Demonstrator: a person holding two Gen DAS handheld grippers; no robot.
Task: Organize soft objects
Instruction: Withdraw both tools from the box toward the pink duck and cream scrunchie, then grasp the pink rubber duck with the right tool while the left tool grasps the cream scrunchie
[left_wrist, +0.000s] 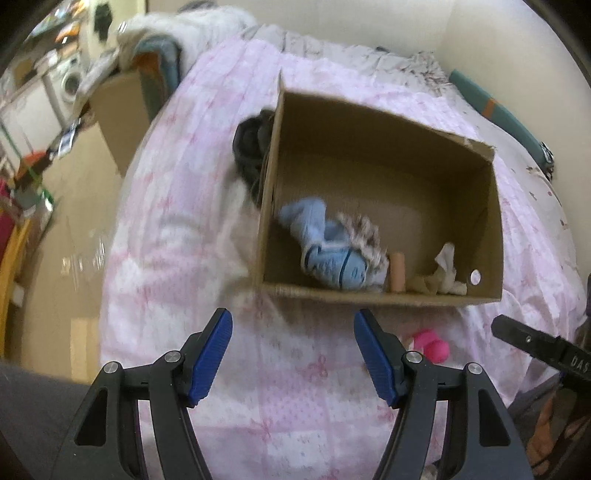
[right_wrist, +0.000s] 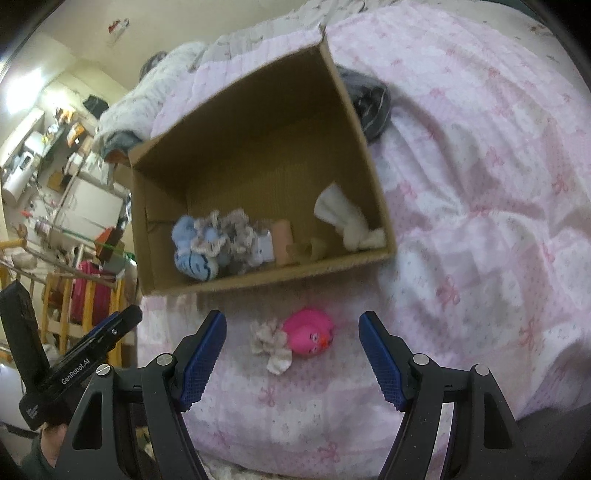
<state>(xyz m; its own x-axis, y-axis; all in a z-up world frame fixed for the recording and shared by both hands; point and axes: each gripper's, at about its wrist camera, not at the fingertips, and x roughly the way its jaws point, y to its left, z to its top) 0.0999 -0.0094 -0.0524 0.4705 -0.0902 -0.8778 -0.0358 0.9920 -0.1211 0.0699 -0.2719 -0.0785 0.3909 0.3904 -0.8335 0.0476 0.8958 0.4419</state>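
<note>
Right gripper (right_wrist: 291, 354) poised over the last loose toys, jaws spread and empty.
Pink duck (right_wrist: 309, 331) and frilly cloth (right_wrist: 271, 345) lie touching on the quilt (right_wrist: 480, 221), at twelve o'clock between its fingers; cardboard box (right_wrist: 373, 173) beyond. Left gripper (left_wrist: 293, 354), also spread, sits farther away.

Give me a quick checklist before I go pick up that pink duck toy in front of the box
1. Right tongs open wide enough: ok, jaws spread and empty.
2. Pink duck toy lined up between the right tongs: ok, it sits just ahead of the gap.
3. Duck free of neighbours: not ok, a crocheted scrunchie touches its left side.
4. Left tongs out of the way: ok, open and empty, off to the side.
5. Room in the cardboard box: ok, bare floor behind the items along its near wall.
6. Duck's softness: cannot tell.
</note>
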